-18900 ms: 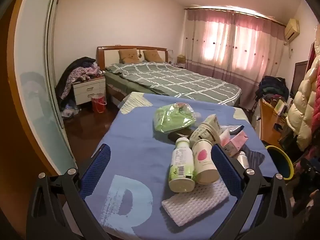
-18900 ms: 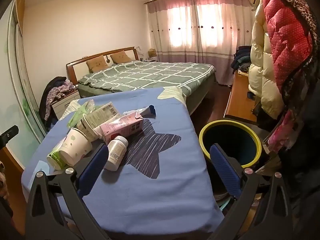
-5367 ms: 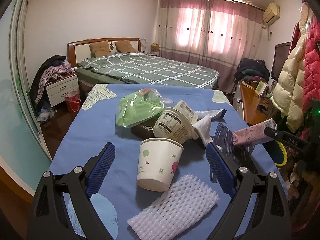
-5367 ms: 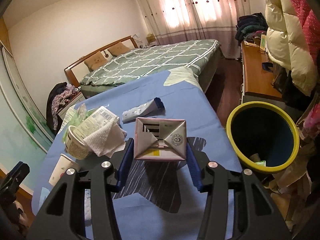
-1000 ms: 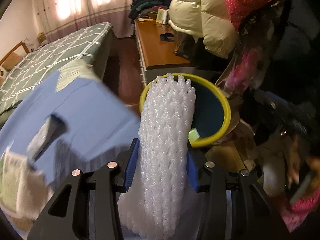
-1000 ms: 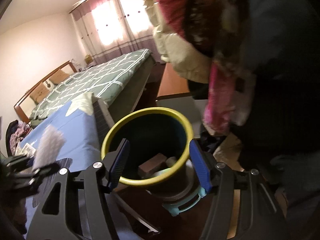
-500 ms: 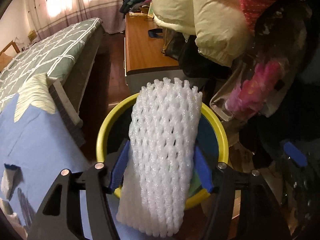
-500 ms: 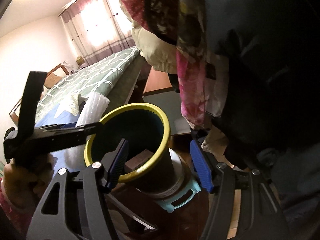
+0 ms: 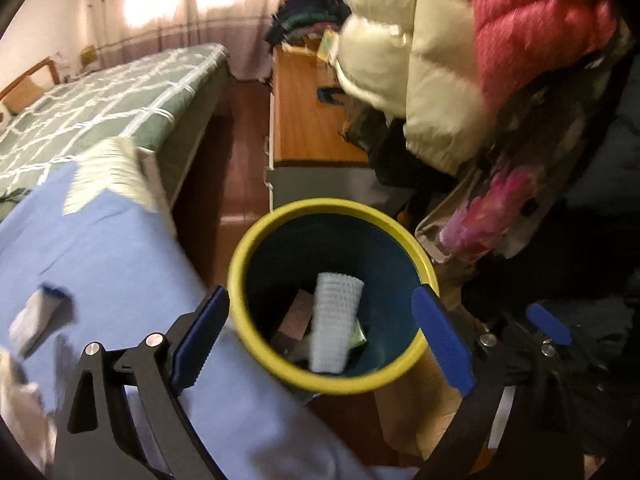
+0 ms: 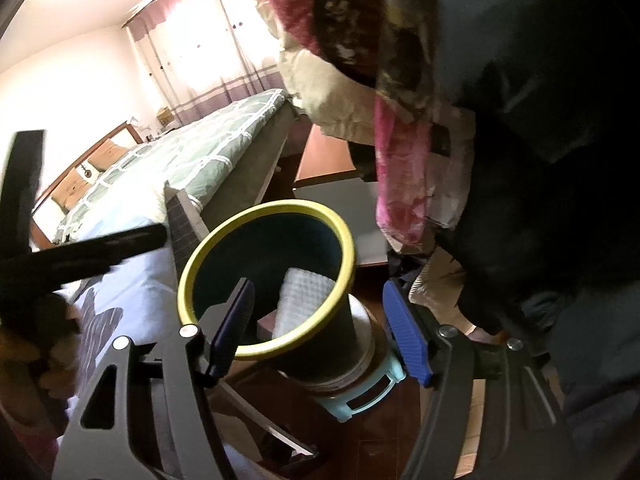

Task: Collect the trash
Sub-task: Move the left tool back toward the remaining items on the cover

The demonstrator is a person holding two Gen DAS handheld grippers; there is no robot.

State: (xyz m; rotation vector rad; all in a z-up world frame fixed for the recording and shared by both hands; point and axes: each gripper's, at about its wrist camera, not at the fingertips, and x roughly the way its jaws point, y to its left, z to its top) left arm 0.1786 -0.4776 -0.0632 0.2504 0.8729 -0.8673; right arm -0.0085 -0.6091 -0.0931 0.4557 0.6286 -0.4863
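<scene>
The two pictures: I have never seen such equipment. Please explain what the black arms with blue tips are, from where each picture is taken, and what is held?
No robot here: a person holds a hand tool in each hand. Each tool has a two-finger gripper and a camera looking along its fingers.

The left camera shows the left gripper above a yellow-rimmed bin; its jaws are opening and nothing is between them. A white foam net lies inside the bin, on other rubbish.

The right camera shows the right gripper, open and empty, near the same bin.

A table with a blue cloth stands beside the bin. Small items on it are too blurred to name.
</scene>
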